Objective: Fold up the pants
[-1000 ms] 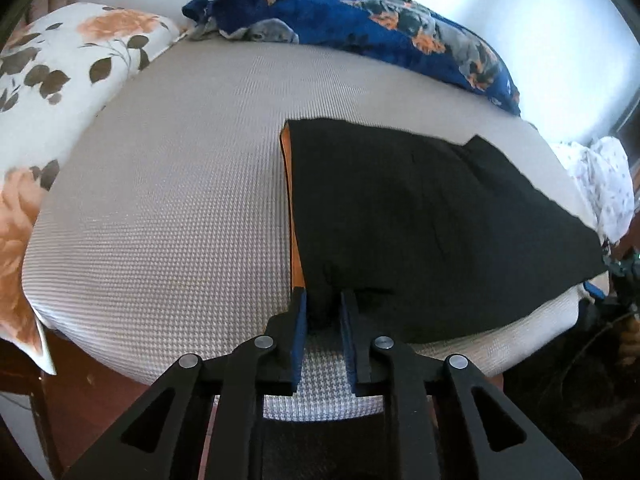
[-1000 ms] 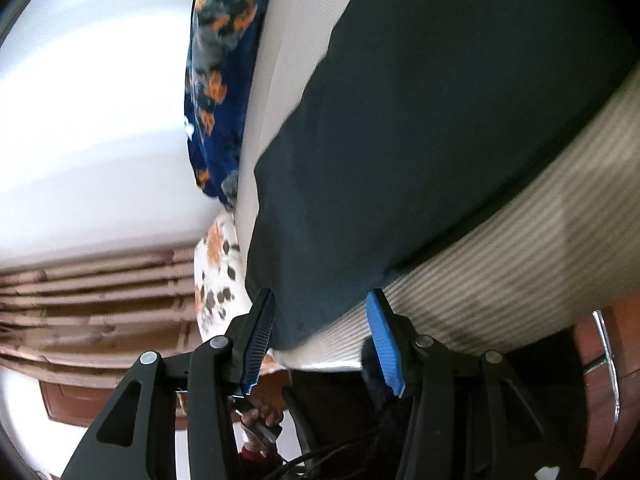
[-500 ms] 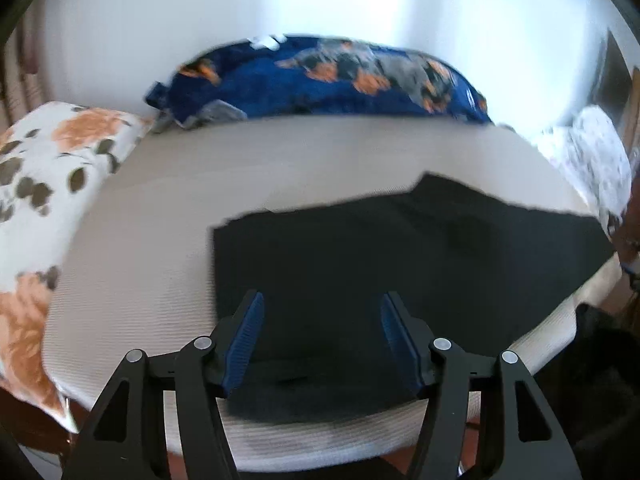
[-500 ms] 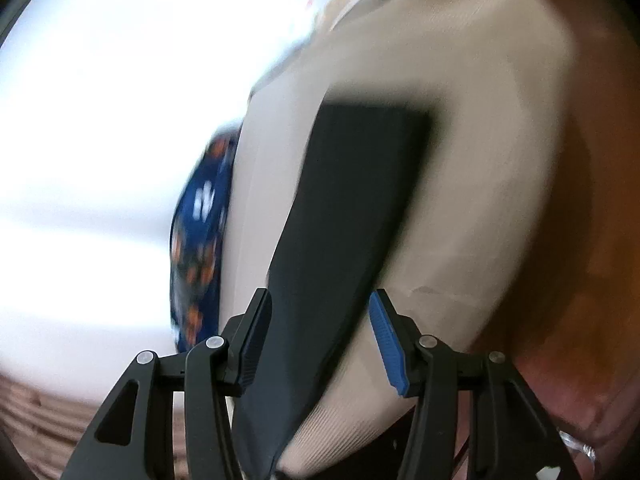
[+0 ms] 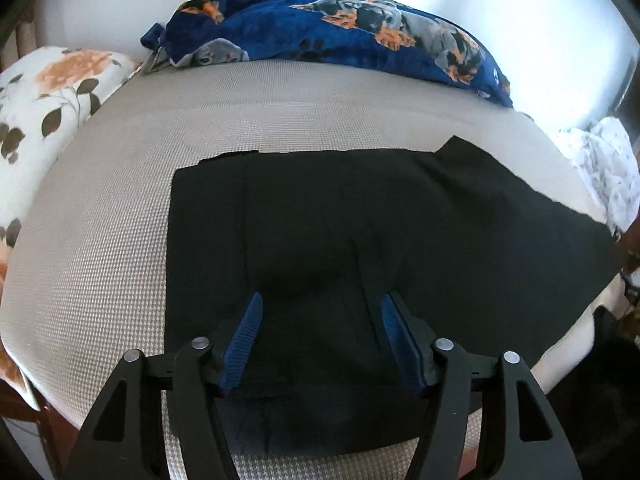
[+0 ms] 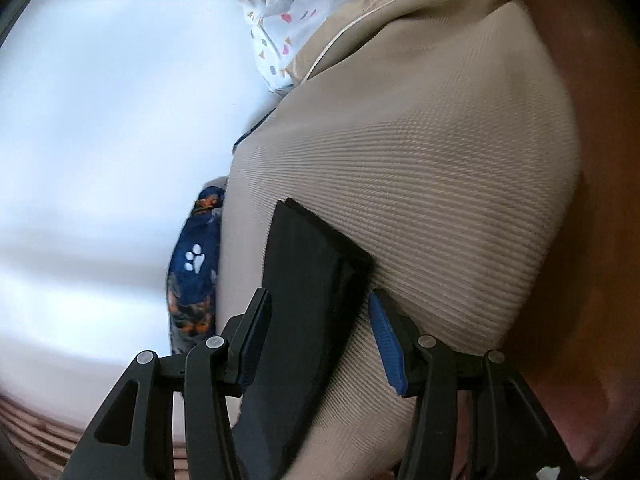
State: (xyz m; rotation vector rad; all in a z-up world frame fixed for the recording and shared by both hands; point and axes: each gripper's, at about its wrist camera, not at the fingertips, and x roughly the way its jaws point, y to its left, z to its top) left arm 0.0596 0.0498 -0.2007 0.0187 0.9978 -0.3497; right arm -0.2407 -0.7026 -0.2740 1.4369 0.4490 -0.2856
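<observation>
Between folds: black pants [image 5: 360, 248] lie flat, centre frame, on the beige mattress [image 5: 100, 260]. Left gripper [image 5: 318, 344], jaws just opened, hangs above them holding nothing; right gripper [image 6: 320, 340] straddles their end, jaws apart. Next, likely regrasp an edge.

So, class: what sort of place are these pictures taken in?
Probably a bedroom: a mattress carries black pants, with a floral pillow and a dog-print blanket at its edges.

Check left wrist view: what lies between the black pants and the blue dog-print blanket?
Only bare beige mattress cover separates the black pants from the blue dog-print blanket.
</observation>
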